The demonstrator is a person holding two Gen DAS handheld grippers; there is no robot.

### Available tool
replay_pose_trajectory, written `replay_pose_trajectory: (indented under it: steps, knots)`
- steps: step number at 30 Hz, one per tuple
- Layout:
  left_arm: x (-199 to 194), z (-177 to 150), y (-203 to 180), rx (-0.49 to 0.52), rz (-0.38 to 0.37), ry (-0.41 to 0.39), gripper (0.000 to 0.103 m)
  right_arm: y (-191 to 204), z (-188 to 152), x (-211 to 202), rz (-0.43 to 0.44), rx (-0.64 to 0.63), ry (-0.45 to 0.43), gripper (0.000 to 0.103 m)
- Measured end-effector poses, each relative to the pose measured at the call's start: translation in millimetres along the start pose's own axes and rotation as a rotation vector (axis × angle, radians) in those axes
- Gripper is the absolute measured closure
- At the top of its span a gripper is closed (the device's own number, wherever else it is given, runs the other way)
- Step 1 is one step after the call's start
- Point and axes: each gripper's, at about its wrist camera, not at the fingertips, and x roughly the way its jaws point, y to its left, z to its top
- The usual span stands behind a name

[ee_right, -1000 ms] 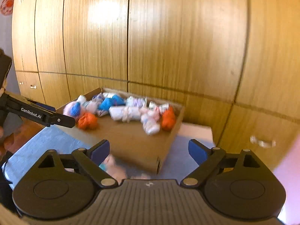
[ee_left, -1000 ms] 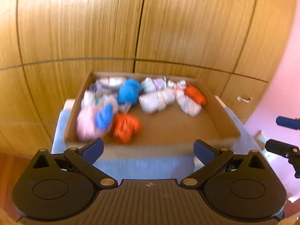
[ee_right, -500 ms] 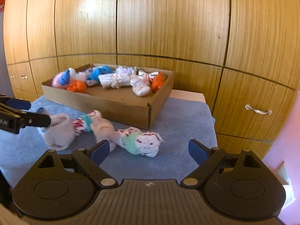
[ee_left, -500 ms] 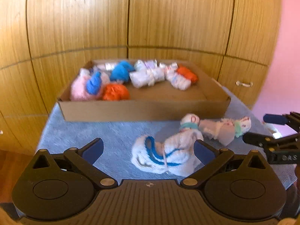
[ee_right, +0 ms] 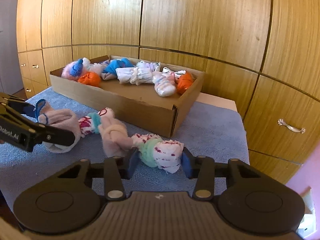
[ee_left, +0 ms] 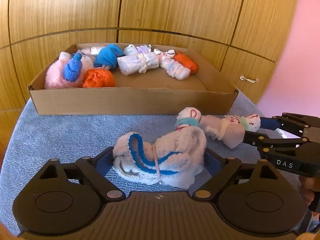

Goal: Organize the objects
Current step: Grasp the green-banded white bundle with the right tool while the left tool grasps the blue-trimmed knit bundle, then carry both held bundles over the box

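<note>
A cardboard box (ee_left: pixel 128 100) (ee_right: pixel 140 108) holds several rolled sock bundles in pink, blue, white and orange. On the blue cloth before it lie three bundles. My left gripper (ee_left: pixel 158 160) is closed around a white sock bundle with blue trim (ee_left: pixel 160 158), also seen in the right wrist view (ee_right: pixel 58 126). My right gripper (ee_right: pixel 158 160) is closed around a white bundle with red spots and a green band (ee_right: pixel 162 152) (ee_left: pixel 236 128). A third bundle with a teal band (ee_left: pixel 188 120) (ee_right: pixel 98 122) lies between them.
A blue cloth (ee_left: pixel 60 132) (ee_right: pixel 212 128) covers the table top. Wooden cupboard doors (ee_left: pixel 160 10) stand behind the box, with a metal handle (ee_right: pixel 292 128) at the right. A pink wall (ee_left: pixel 300 60) is at the right.
Both grippers dropped from above the box to the cloth in front of it, moved in onto the loose bundles, and their jaws closed on them.
</note>
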Motion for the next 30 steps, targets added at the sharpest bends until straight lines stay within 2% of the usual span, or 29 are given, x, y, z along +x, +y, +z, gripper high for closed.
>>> replay_pose_trajectory:
  steps: [5, 10, 15, 19, 24, 30]
  knots:
    - [-8, 1, 5, -0.006, -0.004, -0.008, 0.017, -3, -6, -14, -0.007, 0.047, -0.039, 0.064]
    - [-27, -4, 14, 0.029, 0.025, -0.025, 0.017, -3, -15, -38, -0.018, 0.083, -0.052, 0.064]
    - [-39, -12, 27, 0.036, 0.050, -0.033, 0.017, 6, -24, -49, 0.010, 0.080, -0.054, 0.064]
    - [-43, -13, 39, -0.010, 0.074, -0.030, 0.017, 11, -26, -49, 0.017, 0.082, -0.062, 0.064]
    - [-62, 1, 43, 0.019, 0.075, -0.063, 0.017, 3, -19, -65, 0.001, 0.093, -0.087, 0.064]
    - [-75, 36, 54, 0.056, 0.068, -0.081, 0.017, -19, 6, -86, -0.023, 0.047, -0.112, 0.064]
